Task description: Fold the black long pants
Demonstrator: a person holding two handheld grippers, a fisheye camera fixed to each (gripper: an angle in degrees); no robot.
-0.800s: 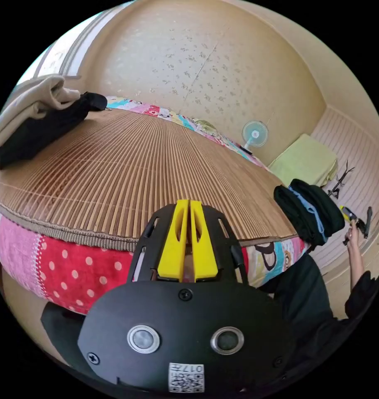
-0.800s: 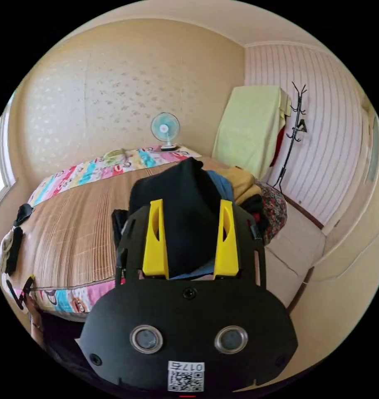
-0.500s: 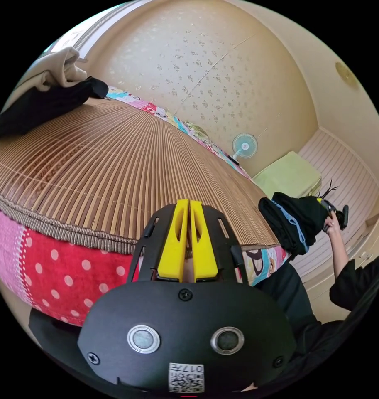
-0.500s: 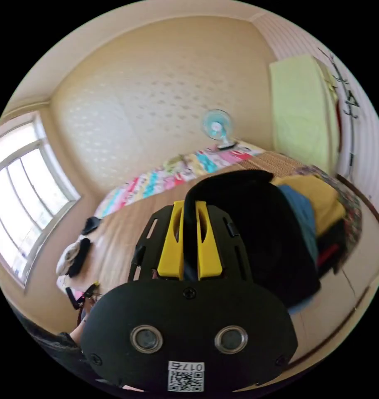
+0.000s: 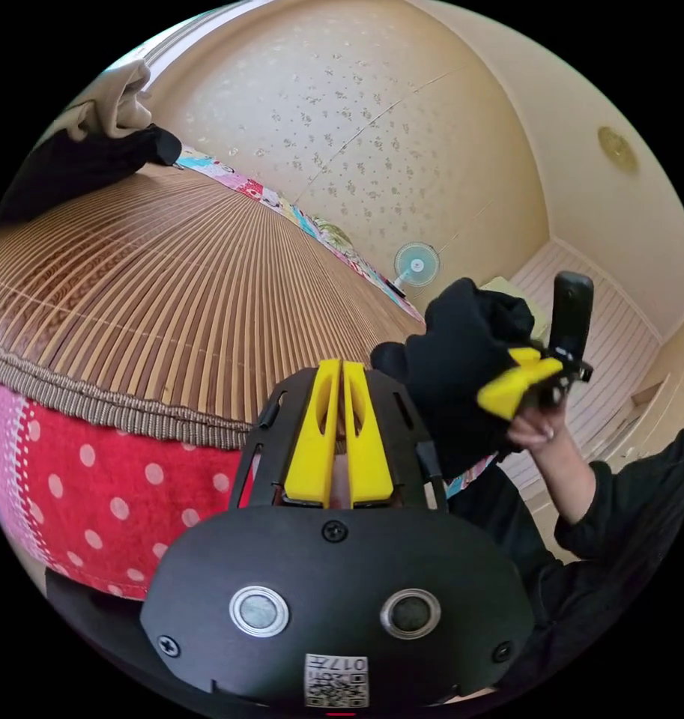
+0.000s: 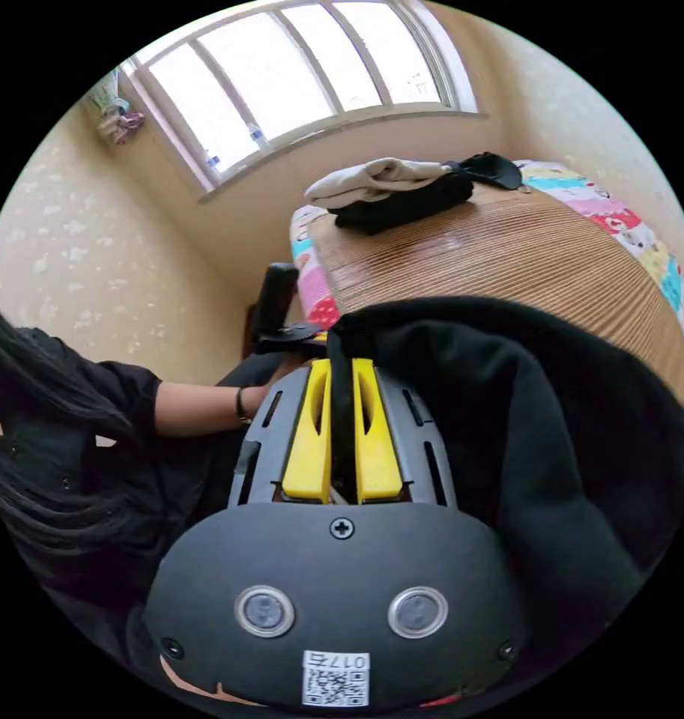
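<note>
The black long pants hang bunched from my right gripper, whose yellow jaws are shut on a fold of the cloth. In the left gripper view the same black pants are held in the air by the right gripper, in a person's hand, over the near corner of the bed. My left gripper is shut with nothing between its jaws, low in front of the bed's edge. In the right gripper view the left gripper shows beside the bed, its jaws hidden.
A bamboo mat covers the bed, over a patchwork sheet. Folded beige and black clothes lie at the mat's far end under a window. A small fan stands by the wall.
The right gripper has lifted the black pants off the pile at the side and carried them toward the bed's near corner. Both cameras have swung; the left gripper stays shut.
</note>
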